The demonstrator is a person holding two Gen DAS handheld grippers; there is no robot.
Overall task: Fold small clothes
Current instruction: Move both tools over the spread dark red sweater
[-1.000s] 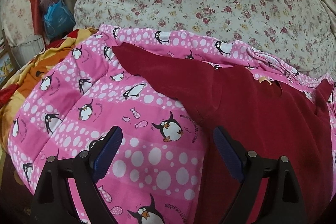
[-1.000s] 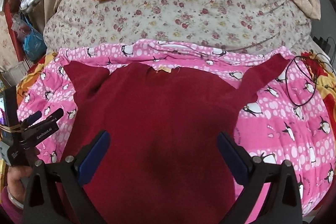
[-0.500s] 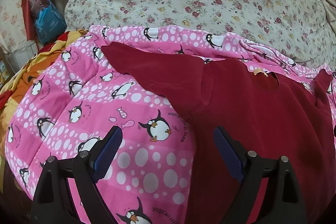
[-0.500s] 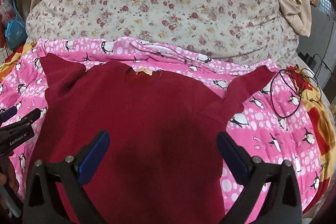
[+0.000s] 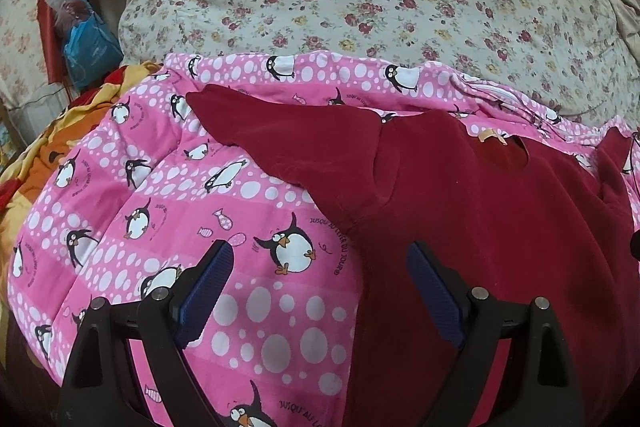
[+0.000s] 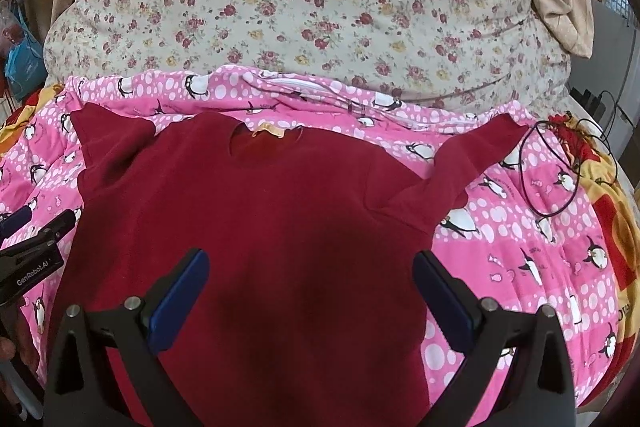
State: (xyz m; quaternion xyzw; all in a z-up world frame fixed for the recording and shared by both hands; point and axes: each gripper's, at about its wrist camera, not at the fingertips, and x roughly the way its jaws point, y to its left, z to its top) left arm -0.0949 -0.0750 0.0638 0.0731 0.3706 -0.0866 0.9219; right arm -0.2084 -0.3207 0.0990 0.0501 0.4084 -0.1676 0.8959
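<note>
While both tongs, left gripper (image 5: 316,279) and right gripper (image 6: 310,289), gape empty, the red shirt (image 6: 256,227) lies flat on the pink blanket (image 5: 160,211), unfolded; next, seize a sleeve.

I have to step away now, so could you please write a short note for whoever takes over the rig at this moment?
Left tool: open, holding nothing, above the left side edge of the red top, just below its armpit.
Right tool: open, holding nothing, over the middle of the top's body.
The top lies flat on the pink penguin blanket, collar away from you, left sleeve and right sleeve both spread outward.
Done: the top is laid out; no fold is made.
Left: fold the sleeves in, then fold the body.
Mind the black cord lying beside the right cuff.
</note>
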